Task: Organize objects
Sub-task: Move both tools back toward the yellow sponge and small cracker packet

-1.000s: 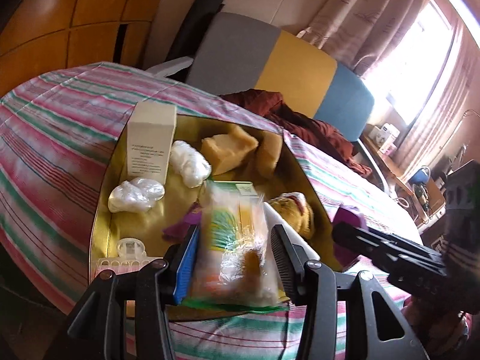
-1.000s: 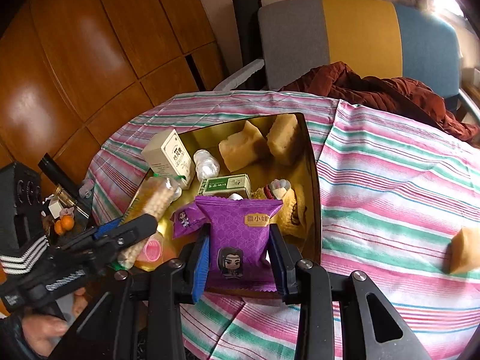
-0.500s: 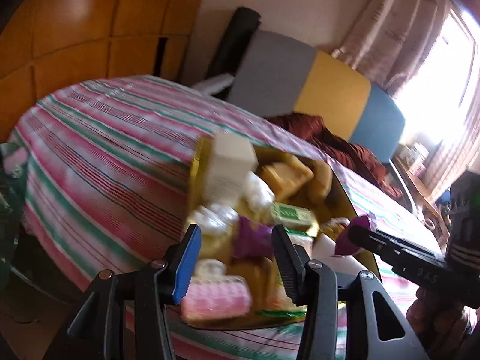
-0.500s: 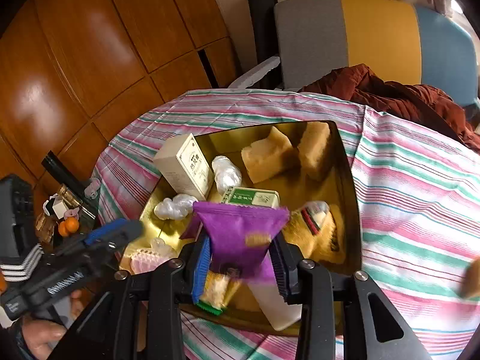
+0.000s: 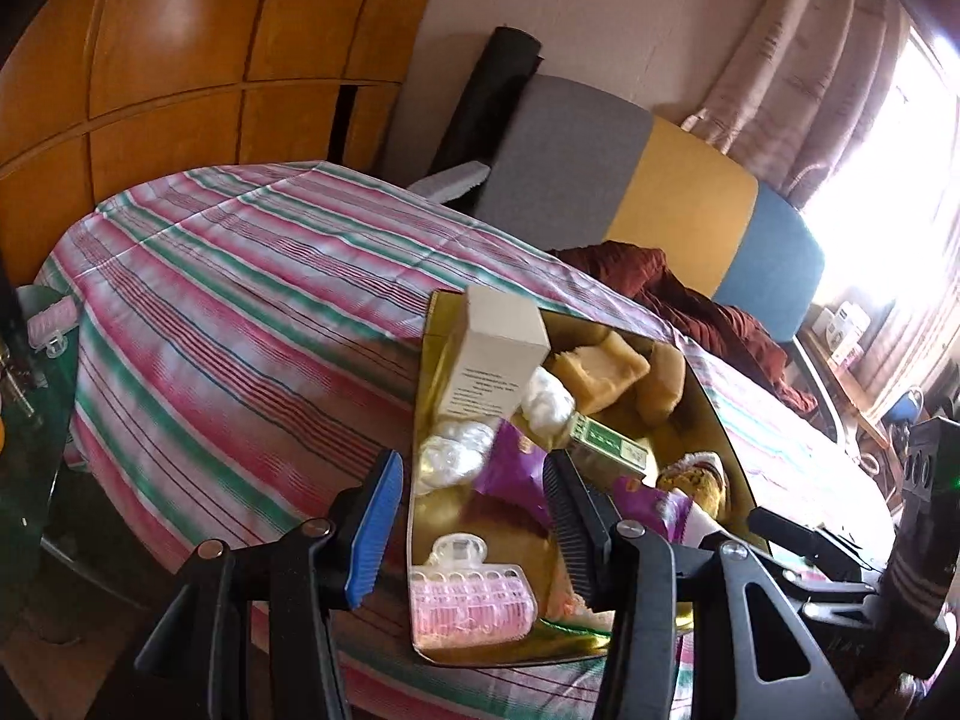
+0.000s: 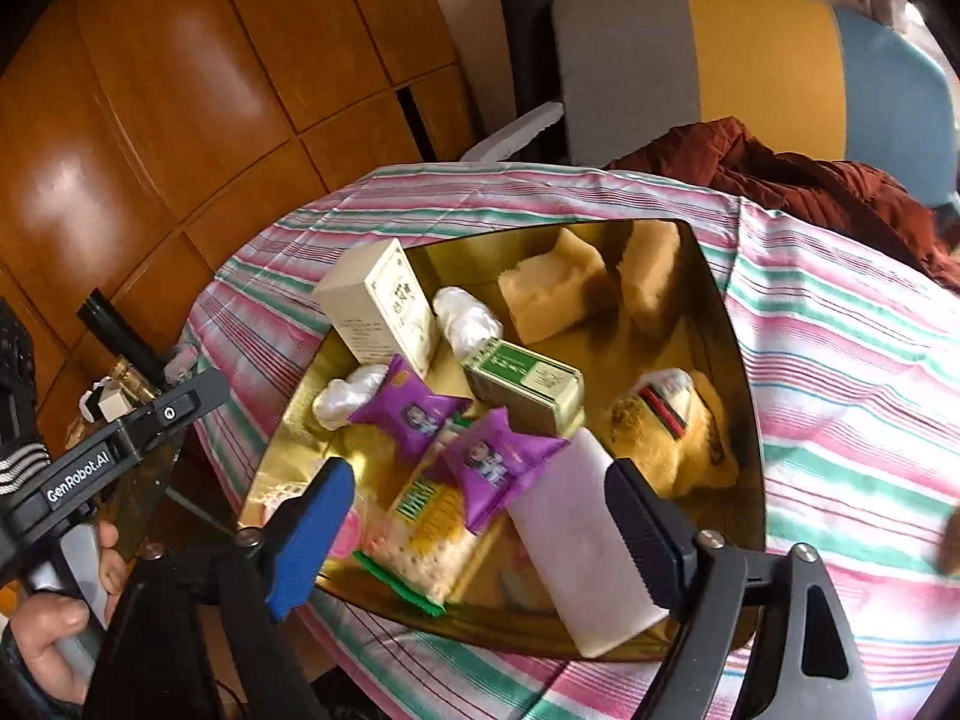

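Gold tray [image 6: 729, 360] on the striped bench [image 6: 852, 372] is getting pretty full now. The right gripper [image 6: 480, 531] had a purple snack packet [image 6: 495, 468] clamped a second ago; its jaws have just been opening, they stand wide apart now, and the packet lies loose in the tray just ahead of them, resting on a cracker pack [image 6: 423, 531] and touching a second purple packet [image 6: 411, 414] further out. A white bar [image 6: 579, 546] lies by the right-hand jaw, with a green box [image 6: 528, 387] beyond the packets.

Over on the left gripper [image 5: 468, 525], the cracker pack it was carrying a second ago is gone from between the jaws. They stand partly apart with nothing in them, hanging over the near left edge of the tray, a pink hair roller [image 5: 471, 603] right below and a tall white box [image 5: 498, 360] further ahead.
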